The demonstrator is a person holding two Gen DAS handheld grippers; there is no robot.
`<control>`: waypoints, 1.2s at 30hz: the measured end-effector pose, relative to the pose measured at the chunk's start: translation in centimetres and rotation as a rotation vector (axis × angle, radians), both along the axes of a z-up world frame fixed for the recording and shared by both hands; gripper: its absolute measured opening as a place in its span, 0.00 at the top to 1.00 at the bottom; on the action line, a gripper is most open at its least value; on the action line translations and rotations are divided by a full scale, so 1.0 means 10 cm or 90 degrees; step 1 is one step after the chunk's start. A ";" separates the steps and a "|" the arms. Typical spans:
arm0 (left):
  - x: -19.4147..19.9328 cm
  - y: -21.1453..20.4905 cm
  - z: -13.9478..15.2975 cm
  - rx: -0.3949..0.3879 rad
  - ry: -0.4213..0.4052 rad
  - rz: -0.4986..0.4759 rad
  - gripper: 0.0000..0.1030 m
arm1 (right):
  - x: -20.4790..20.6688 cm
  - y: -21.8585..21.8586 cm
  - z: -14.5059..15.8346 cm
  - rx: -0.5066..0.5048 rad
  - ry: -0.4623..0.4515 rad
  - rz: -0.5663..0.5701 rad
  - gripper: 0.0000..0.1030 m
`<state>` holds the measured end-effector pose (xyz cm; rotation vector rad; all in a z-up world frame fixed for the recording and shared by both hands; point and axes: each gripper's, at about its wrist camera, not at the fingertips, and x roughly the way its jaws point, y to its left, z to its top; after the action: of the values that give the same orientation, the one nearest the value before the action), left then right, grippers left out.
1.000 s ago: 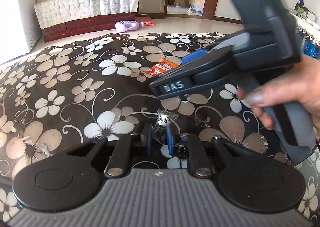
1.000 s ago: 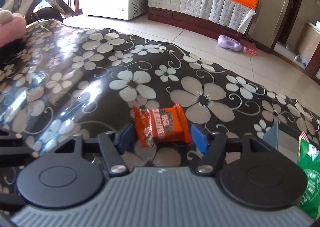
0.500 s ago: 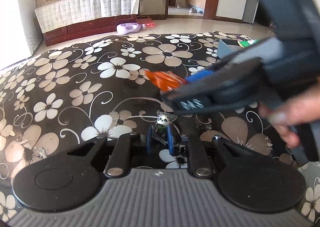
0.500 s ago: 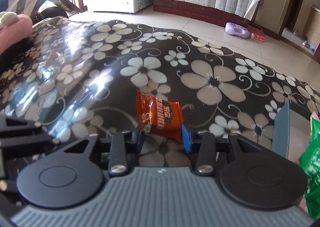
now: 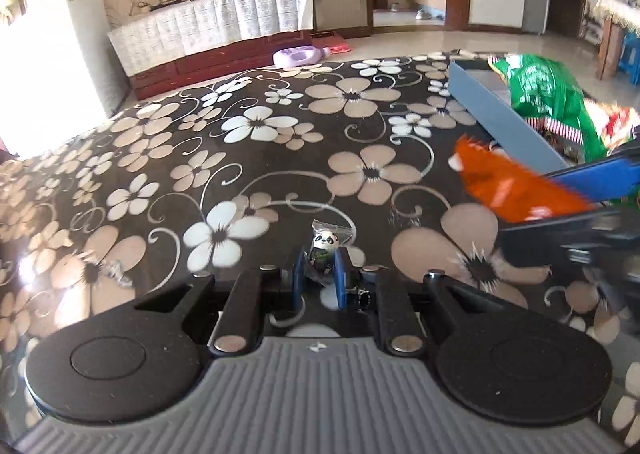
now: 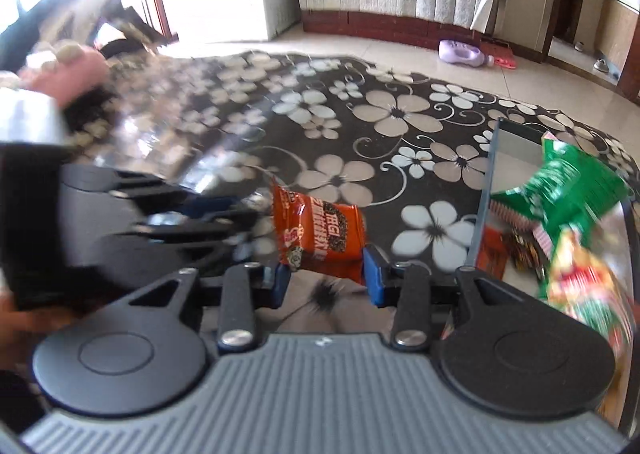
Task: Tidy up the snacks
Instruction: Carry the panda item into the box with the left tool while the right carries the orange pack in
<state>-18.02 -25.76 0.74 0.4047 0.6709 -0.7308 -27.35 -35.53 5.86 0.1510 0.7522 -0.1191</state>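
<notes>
Left wrist: floral tabletop [image 5: 280,157], tiled floor [image 5: 400,45]

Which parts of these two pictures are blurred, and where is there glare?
Left wrist view: the orange packet and green bag smear at right; the panda candy stays sharp. Right wrist view: the left side blurs, and window glare whitens the tabletop.
</notes>
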 end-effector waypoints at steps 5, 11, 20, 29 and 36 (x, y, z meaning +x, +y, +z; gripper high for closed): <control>-0.32 0.01 0.02 0.039 -0.010 -0.013 0.82 | -0.45 0.23 0.20 -0.015 -0.044 0.019 0.60; -0.73 0.06 0.20 0.059 0.013 -0.026 0.82 | -0.79 0.21 0.27 -0.003 -0.052 0.021 0.60; -1.18 0.23 0.53 -0.001 0.003 0.011 0.82 | -1.10 0.17 0.50 0.005 -0.052 0.036 0.60; -1.09 0.22 0.49 -0.018 -0.044 0.050 0.82 | -1.15 0.16 0.53 -0.024 -0.060 0.027 0.60; -0.99 0.08 0.38 -0.015 -0.022 0.036 0.82 | -1.15 0.08 0.42 -0.037 -0.071 -0.008 0.60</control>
<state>-27.92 -24.93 4.51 0.3744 0.6386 -0.6768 -38.90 -34.73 10.08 0.1064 0.6365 -0.1431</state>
